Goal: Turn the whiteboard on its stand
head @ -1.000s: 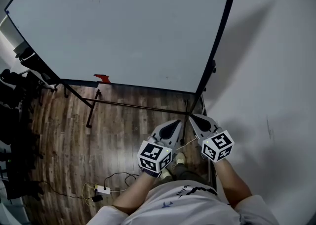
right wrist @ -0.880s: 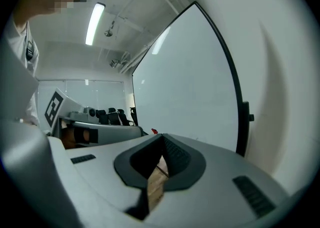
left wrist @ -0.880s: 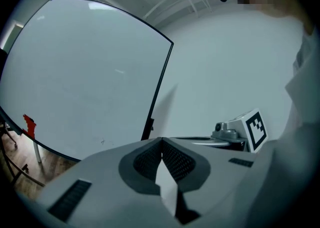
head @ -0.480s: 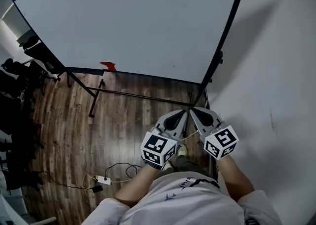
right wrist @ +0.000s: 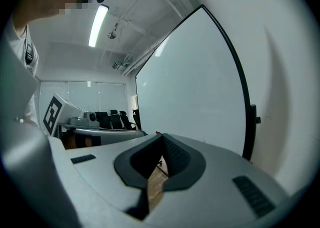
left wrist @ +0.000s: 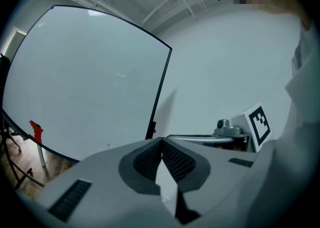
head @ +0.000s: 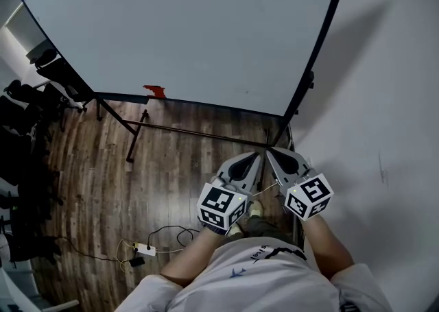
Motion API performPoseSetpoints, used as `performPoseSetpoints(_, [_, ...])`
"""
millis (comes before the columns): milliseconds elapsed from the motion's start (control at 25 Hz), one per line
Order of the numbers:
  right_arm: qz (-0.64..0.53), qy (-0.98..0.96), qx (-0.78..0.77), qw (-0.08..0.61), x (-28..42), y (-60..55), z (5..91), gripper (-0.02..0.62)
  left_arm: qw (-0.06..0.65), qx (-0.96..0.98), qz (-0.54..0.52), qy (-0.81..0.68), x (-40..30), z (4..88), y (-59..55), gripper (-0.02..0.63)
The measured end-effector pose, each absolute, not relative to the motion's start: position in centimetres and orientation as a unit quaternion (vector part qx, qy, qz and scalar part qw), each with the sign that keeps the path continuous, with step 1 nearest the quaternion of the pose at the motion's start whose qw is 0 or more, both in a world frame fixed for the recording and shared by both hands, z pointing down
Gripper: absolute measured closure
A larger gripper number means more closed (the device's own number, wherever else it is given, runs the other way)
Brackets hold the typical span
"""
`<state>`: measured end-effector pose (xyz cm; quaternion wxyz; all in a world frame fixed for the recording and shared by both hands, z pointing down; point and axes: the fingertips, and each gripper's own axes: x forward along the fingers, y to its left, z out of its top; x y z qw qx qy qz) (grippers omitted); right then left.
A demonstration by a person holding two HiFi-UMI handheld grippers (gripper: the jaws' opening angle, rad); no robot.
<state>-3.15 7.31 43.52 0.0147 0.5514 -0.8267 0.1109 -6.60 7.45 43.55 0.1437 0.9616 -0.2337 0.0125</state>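
Note:
A large whiteboard (head: 185,29) with a black frame stands on a black metal stand (head: 171,131), its right upright (head: 315,50) close to the white wall. A small red mark (head: 155,90) sits at its lower edge. My left gripper (head: 257,156) and right gripper (head: 269,151) hang side by side in front of the person's body, below the board's lower right corner, apart from it. Both are shut with nothing between the jaws. The board (left wrist: 85,76) fills the left of the left gripper view, and the board (right wrist: 195,91) stands ahead in the right gripper view.
A white wall (head: 384,98) runs along the right. Dark office chairs (head: 27,118) crowd the left edge. A power strip with cable (head: 145,249) lies on the wooden floor (head: 171,173) near the person's feet. The stand's crossbar (head: 199,136) runs low across the floor.
The head view has shifted slightly, so the board and both grippers sit a little further right and lower in the picture. The grippers stay shut and side by side.

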Motion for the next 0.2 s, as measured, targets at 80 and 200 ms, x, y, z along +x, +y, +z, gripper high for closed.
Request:
performPoseSetpoints(80, [0.110, -0.826, 0.552, 0.015, -3.11, 7.10, 43.73, 0.582, 0.144, 0.961, 0.011, -0.235, -6.71, 43.80, 7.21, 0.594])
performPoseSetpoints(200, [0.107, -0.826, 0.553, 0.014, -3.30, 6.76, 43.77, 0.582, 0.145, 0.961, 0.010, -0.237, -7.01, 44.04, 6.81, 0.594])
